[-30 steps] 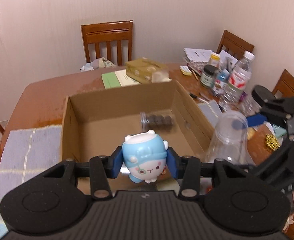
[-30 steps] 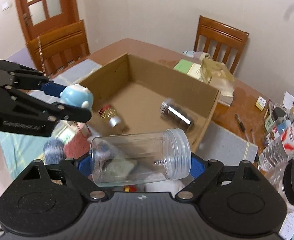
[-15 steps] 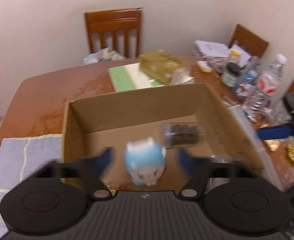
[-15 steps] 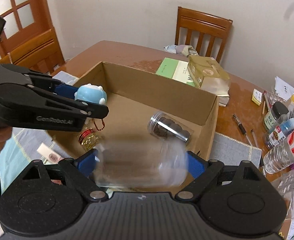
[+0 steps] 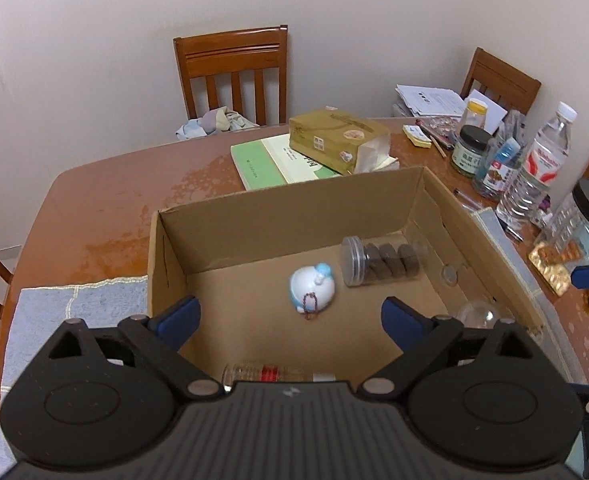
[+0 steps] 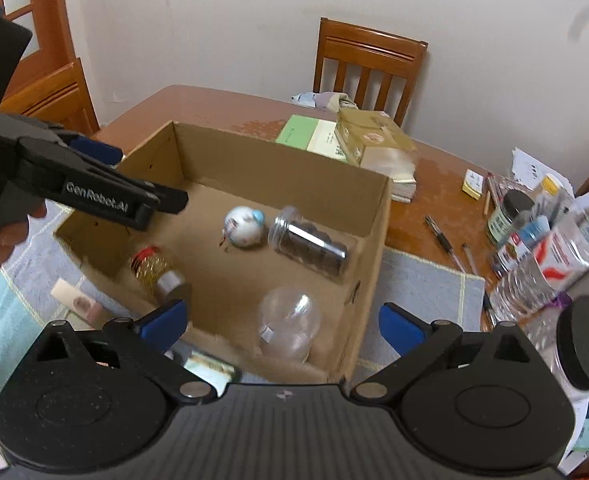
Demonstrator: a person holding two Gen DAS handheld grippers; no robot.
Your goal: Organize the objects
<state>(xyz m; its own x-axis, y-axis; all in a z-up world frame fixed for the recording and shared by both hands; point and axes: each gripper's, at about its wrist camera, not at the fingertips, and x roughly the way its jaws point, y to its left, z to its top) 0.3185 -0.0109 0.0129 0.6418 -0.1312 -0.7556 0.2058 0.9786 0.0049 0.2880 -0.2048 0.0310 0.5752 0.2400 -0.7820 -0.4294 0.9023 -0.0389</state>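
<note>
Both drops done in the last second: left tool (image 5: 290, 314) and right tool (image 6: 282, 320) now wide and empty, blue toy (image 5: 312, 291) on its side mid cardboard box (image 5: 294, 204), clear jar (image 6: 288, 326) apparently lying in the near-right corner, so next pick is on the desk (image 5: 106, 196).

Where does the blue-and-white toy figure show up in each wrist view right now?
Left wrist: blue-and-white toy figure lies on the cardboard box floor, centre of picture.
Right wrist: toy sits left of centre, toward the box's far wall.
Shared landmark: the clear jar of dark discs lying just right of it.
</note>
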